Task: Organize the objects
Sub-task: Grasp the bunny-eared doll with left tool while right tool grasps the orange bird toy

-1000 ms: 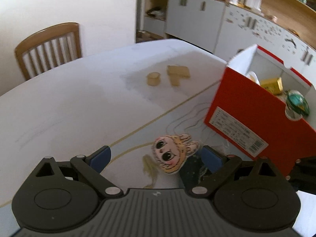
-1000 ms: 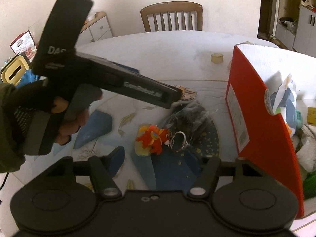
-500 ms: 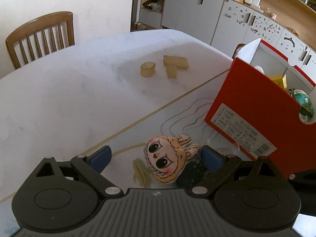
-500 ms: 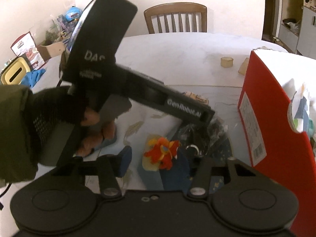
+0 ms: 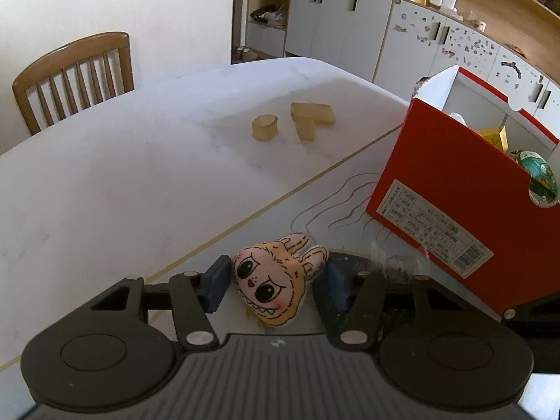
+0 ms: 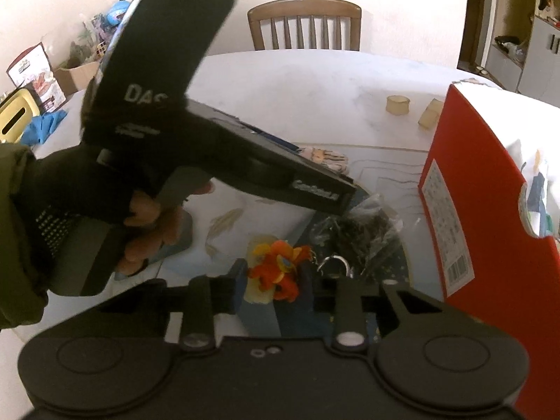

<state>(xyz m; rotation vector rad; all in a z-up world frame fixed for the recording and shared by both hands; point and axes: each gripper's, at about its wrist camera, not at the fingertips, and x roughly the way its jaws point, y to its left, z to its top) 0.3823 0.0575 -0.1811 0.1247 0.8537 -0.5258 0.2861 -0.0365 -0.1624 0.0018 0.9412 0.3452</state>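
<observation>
A flat plush face with bunny ears [image 5: 271, 285] lies on the white table [image 5: 140, 175]. My left gripper [image 5: 276, 283] has it between the blue pads; the jaws are closing and both pads touch its sides. In the right wrist view, an orange and red plush keychain [image 6: 276, 273] with a metal ring [image 6: 334, 262] sits between the pads of my right gripper [image 6: 272, 285]. Those jaws are closing too and press on the toy. The left gripper's black body [image 6: 245, 164], held by a gloved hand [image 6: 147, 224], crosses that view and hides most of the plush face [image 6: 325, 157].
An open red box [image 5: 455, 203] stands to the right and holds a green ball [image 5: 537, 175] and a yellow pack [image 5: 495, 136]. A clear bag of dark bits [image 6: 364, 227] lies beside it. Wooden blocks [image 5: 264, 127] lie farther back. A chair [image 5: 75, 77] stands behind the table.
Both grippers came closer to their toys. The left jaws narrowed from wide apart to the sides of the plush face. The right jaws narrowed onto the orange keychain.
</observation>
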